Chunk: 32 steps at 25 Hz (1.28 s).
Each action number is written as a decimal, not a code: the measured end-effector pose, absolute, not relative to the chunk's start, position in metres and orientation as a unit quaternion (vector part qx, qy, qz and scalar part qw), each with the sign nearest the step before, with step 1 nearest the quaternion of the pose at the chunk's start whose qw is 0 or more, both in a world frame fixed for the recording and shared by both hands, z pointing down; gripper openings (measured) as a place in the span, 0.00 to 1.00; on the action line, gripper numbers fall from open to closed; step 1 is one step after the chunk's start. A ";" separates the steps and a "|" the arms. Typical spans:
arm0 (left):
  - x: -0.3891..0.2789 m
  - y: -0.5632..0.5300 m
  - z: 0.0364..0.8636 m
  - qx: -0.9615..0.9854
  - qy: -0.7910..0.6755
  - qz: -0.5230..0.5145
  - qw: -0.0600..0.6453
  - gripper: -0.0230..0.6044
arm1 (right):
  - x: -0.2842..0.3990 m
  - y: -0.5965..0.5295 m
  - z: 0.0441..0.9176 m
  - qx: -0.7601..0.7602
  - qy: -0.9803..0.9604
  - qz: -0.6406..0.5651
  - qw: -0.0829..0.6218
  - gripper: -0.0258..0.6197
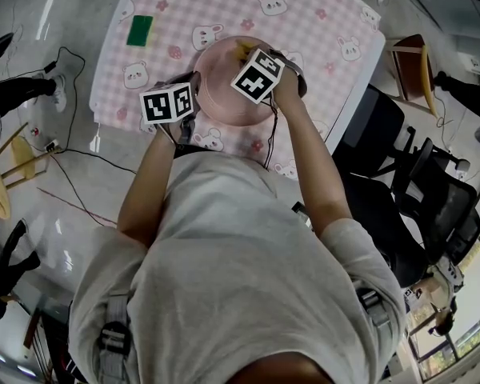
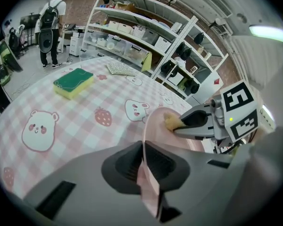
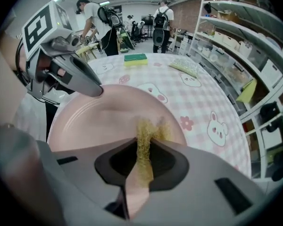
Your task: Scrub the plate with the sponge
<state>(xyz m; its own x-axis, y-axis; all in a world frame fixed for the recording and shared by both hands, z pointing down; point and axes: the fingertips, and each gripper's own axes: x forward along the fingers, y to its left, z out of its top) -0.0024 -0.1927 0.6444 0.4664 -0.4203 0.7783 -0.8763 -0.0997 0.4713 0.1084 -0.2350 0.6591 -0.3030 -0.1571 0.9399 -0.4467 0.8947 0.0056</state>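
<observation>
A pink plate (image 1: 224, 94) is held tilted over the pink checked table (image 1: 304, 14). My left gripper (image 1: 190, 104) is shut on the plate's near rim, and in the left gripper view the rim (image 2: 149, 182) runs between the jaws. My right gripper (image 1: 252, 56) is shut on a yellow sponge (image 3: 145, 142). The sponge's tip presses on the plate's inner face (image 3: 99, 117) near its far edge. The left gripper view shows the same sponge (image 2: 170, 122) at the tips of the right gripper (image 2: 178, 125). The left gripper (image 3: 95, 89) clamps the rim at the upper left of the right gripper view.
A green-topped sponge (image 1: 140, 29) lies on the table's far left part, also visible as the green sponge (image 3: 135, 58). A mesh pad (image 3: 184, 66) lies further right. Shelving (image 2: 146, 36) stands beyond the table. Office chairs (image 1: 408, 174) are at the right, cables (image 1: 72, 158) on the floor at the left.
</observation>
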 end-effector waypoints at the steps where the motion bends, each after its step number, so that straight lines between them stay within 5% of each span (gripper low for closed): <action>1: -0.003 -0.193 0.644 0.703 -0.461 0.234 0.488 0.09 | 0.100 -0.234 0.658 0.184 -0.803 0.123 0.554 0.14; 13: -0.003 -0.195 0.649 0.695 -0.460 0.222 0.507 0.08 | 0.034 -0.138 0.657 -0.027 -0.847 0.002 0.531 0.15; 32: -0.007 -0.191 0.658 0.686 -0.469 0.217 0.512 0.08 | 0.129 -0.105 0.667 -0.038 -0.793 0.046 0.606 0.14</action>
<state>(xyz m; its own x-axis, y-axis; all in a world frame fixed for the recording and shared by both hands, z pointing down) -0.0067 -0.1914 0.6578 0.4653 -0.4208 0.7788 -0.8662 -0.0352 0.4985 0.1289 -0.1049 0.6668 -0.2632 0.1164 0.9577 0.0051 0.9928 -0.1193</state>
